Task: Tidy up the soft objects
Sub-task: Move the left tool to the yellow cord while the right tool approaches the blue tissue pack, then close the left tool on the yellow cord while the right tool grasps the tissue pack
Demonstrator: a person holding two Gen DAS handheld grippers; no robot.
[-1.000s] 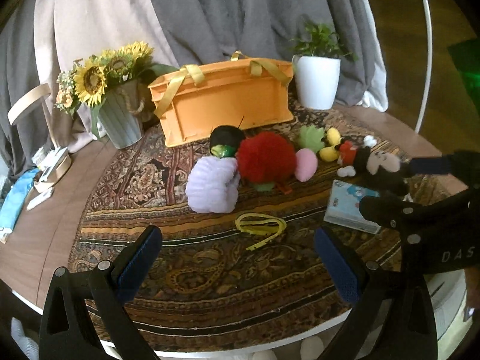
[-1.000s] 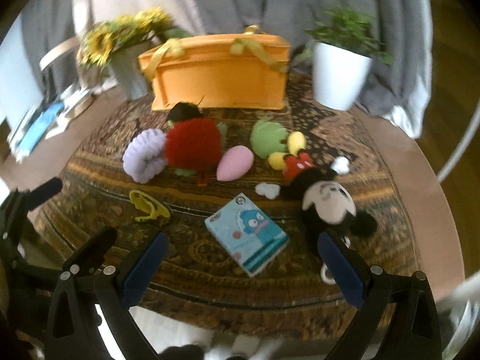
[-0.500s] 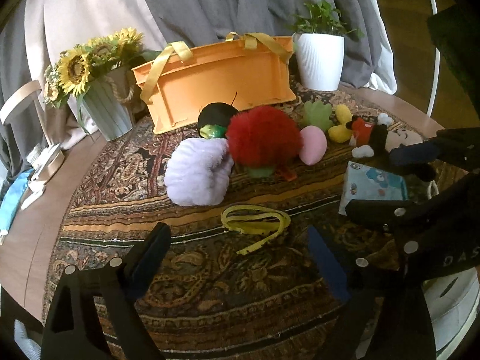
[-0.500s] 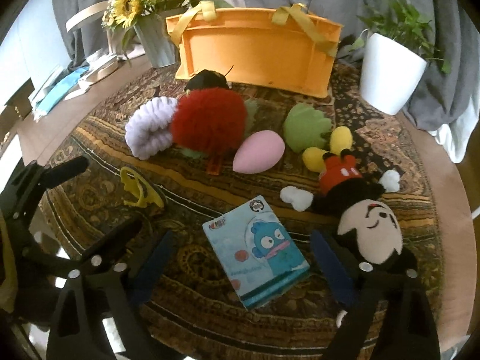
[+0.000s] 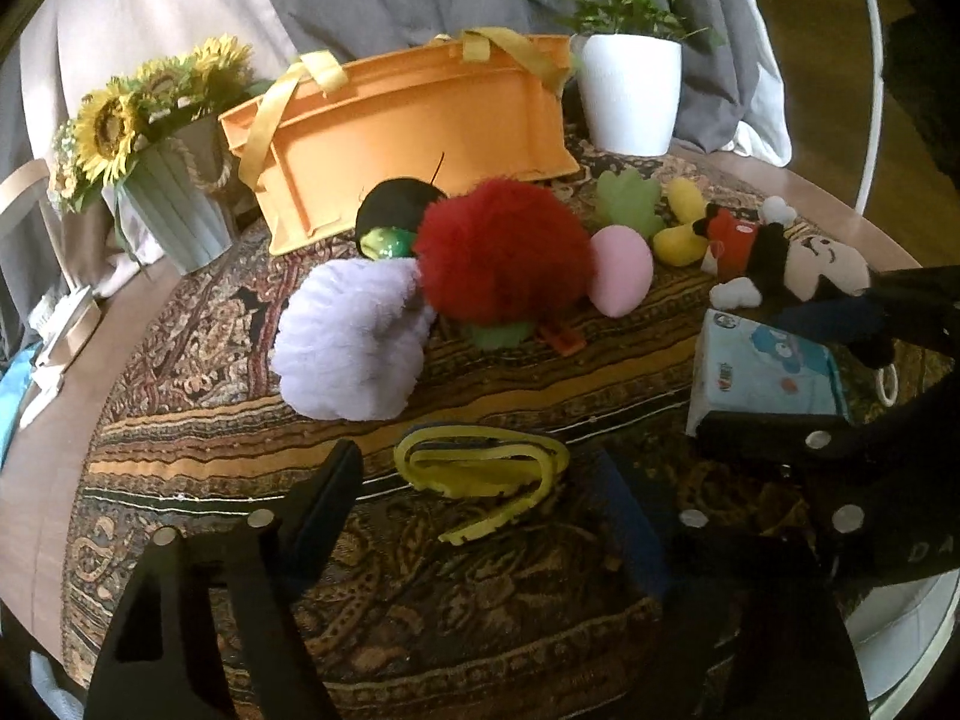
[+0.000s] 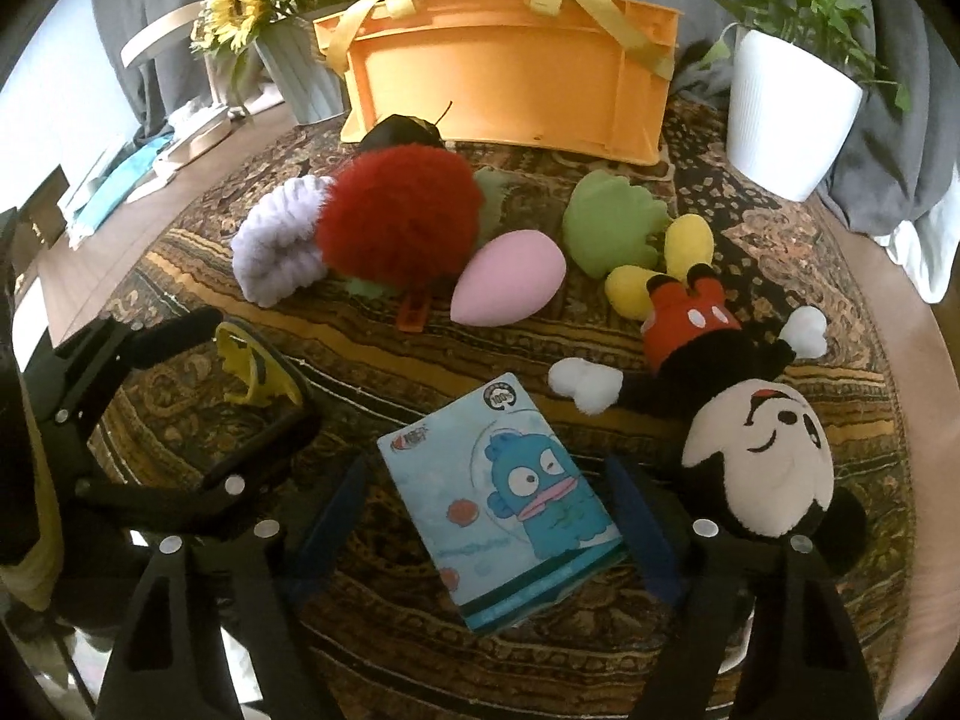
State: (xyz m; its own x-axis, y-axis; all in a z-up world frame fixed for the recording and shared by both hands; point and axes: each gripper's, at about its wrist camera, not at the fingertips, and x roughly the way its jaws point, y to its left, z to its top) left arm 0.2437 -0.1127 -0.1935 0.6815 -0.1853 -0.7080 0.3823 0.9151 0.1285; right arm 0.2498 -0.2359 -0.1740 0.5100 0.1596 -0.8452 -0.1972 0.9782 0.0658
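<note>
Soft objects lie spread over the patterned cloth [image 5: 252, 324] on the round desk [image 5: 36, 480]. Left tool [image 5: 480, 498], lower centre of the left wrist frame: jaws have just been closing, part-way apart, with the yellow band [image 5: 480, 465] between them but not pressed. Right tool [image 6: 486, 510], lower centre of the right wrist frame: jaws likewise have just been closing, standing either side of the blue tissue pack [image 6: 504, 498]; contact with the pads cannot be confirmed. Just right of that pack lies the mouse plush [image 6: 738, 414], head toward the lower right. Farther up the frame, in a row from left to right: lavender fluffy item [image 6: 276, 252], red pom-pom [image 6: 396, 219], pink egg-shaped sponge [image 6: 510, 276], green leaf-shaped sponge [image 6: 612, 228]. A black round toy [image 6: 399, 129] sits behind the pom-pom, at the foot of the orange basket [image 6: 510, 78], top centre. Sunflower vase [image 6: 294, 60] at upper left, white potted plant [image 6: 786, 114] at upper right.
</note>
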